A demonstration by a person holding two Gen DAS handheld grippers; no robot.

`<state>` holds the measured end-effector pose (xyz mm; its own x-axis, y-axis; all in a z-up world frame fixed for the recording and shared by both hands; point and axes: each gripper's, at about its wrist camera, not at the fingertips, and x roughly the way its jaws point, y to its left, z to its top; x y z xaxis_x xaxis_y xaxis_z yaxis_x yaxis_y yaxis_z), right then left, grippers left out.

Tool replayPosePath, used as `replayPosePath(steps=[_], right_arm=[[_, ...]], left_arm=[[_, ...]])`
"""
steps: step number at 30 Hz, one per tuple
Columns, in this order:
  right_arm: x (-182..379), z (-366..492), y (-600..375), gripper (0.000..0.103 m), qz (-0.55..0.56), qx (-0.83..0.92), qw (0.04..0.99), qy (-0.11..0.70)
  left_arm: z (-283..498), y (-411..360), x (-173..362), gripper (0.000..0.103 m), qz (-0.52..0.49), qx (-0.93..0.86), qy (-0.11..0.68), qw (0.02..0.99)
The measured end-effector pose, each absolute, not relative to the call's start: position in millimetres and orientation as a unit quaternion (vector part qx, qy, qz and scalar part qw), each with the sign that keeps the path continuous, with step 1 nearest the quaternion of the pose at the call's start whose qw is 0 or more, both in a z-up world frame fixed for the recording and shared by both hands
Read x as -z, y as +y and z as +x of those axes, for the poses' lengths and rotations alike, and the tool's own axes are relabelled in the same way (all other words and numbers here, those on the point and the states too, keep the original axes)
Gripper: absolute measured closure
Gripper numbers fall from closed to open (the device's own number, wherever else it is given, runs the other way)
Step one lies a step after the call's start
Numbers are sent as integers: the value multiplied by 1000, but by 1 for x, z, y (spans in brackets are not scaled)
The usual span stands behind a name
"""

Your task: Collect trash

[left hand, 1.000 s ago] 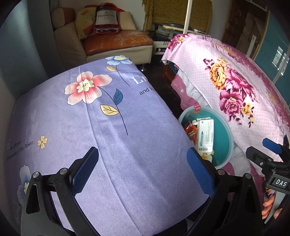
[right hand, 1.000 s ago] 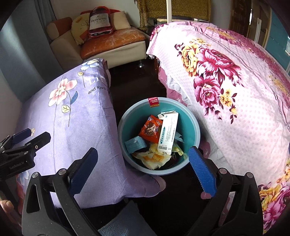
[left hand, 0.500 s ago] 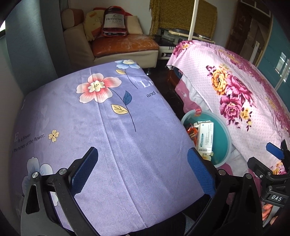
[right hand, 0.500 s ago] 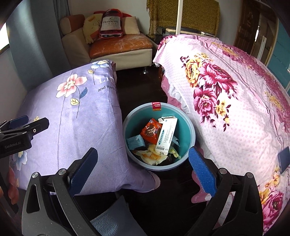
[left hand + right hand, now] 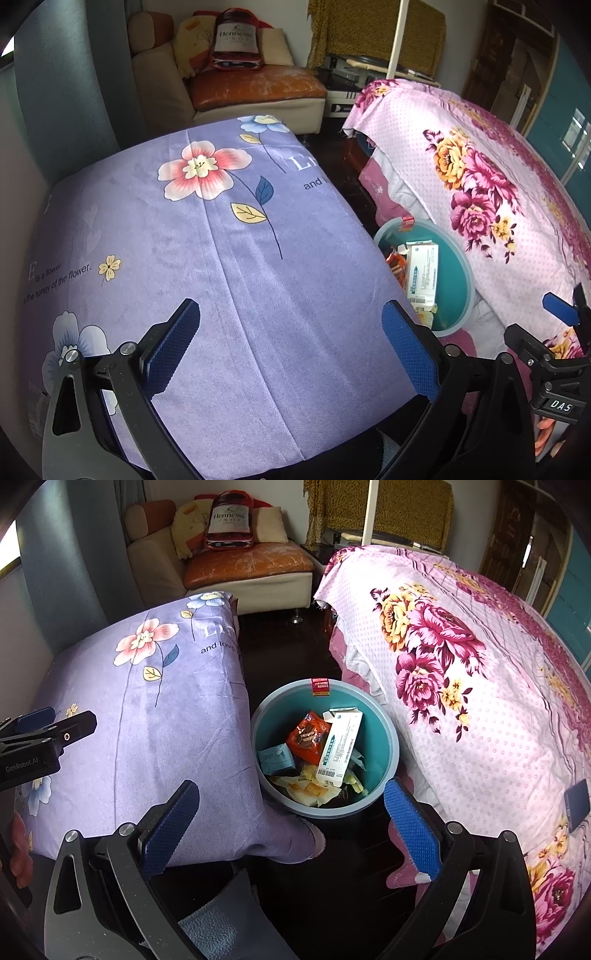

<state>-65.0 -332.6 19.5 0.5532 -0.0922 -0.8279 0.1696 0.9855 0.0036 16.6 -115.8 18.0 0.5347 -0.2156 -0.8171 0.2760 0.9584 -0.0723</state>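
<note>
A teal round trash bin (image 5: 388,734) stands on the dark floor between two beds; it also shows in the left wrist view (image 5: 463,273). In it lie a white carton box (image 5: 340,751), an orange snack wrapper (image 5: 306,738), a small blue packet (image 5: 275,758) and yellow wrappers (image 5: 306,788). My right gripper (image 5: 291,825) is open and empty, above and in front of the bin. My left gripper (image 5: 291,347) is open and empty over the purple bedspread (image 5: 207,258), left of the bin.
A pink floral bed (image 5: 480,686) lies right of the bin, with a dark phone (image 5: 577,805) on it. A sofa (image 5: 251,565) with a Hennessy bag (image 5: 229,520) stands at the back. A grey-blue cloth (image 5: 218,919) lies at the bottom.
Both grippers have drawn back and risen a little, so the bin and beds look smaller and farther. Both stay open and empty.
</note>
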Motion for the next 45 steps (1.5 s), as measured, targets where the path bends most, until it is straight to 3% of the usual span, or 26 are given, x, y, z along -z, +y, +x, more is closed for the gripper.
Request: replayPosePath(steps=[45], right_arm=[[33,-31,-331,7,61,78,852,514]], left_arm=[[23,-107,25,4,24,124,457,880]])
